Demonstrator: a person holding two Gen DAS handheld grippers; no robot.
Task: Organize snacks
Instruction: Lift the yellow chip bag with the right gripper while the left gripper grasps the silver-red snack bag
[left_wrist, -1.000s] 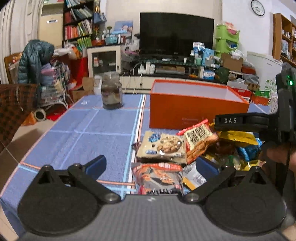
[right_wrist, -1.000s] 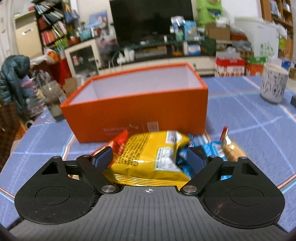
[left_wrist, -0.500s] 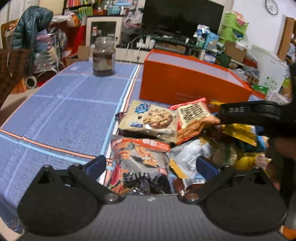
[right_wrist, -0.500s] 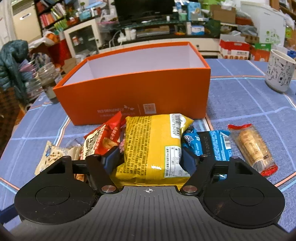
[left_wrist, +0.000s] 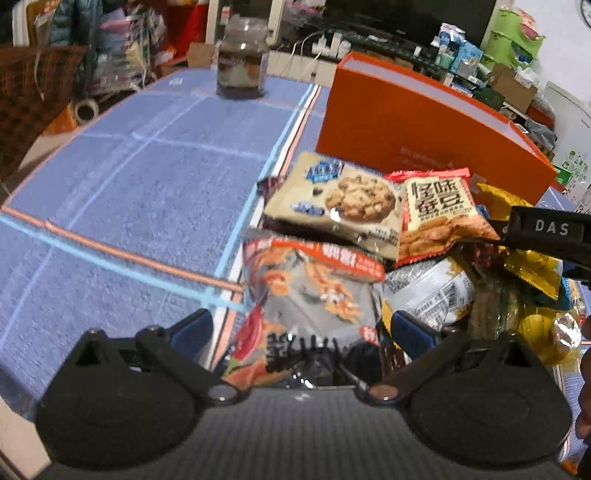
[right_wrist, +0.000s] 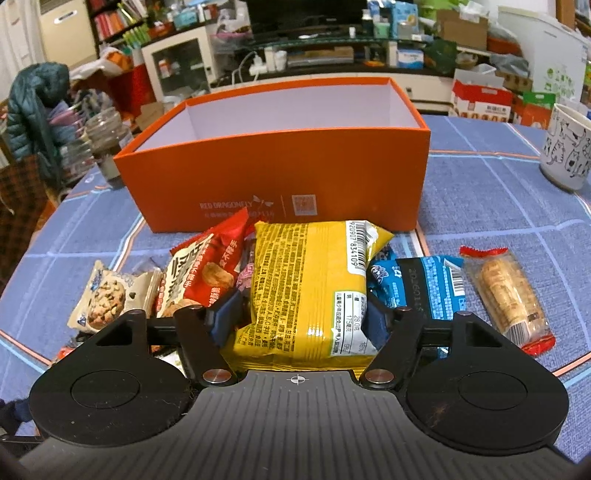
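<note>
Two hand-held grippers — right (right_wrist: 299, 317) clamping yellow packet (right_wrist: 310, 291) | left (left_wrist: 301, 328) spread wide over orange-grey packet (left_wrist: 314, 291)

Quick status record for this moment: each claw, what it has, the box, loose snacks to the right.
right claw: shut on the yellow snack packet, barcode side up
left claw: open, straddling the orange-and-grey snack bag
orange cardboard box: open, no snacks visible inside
right of pile: blue biscuit pack, clear red-ended wafer pack
</note>
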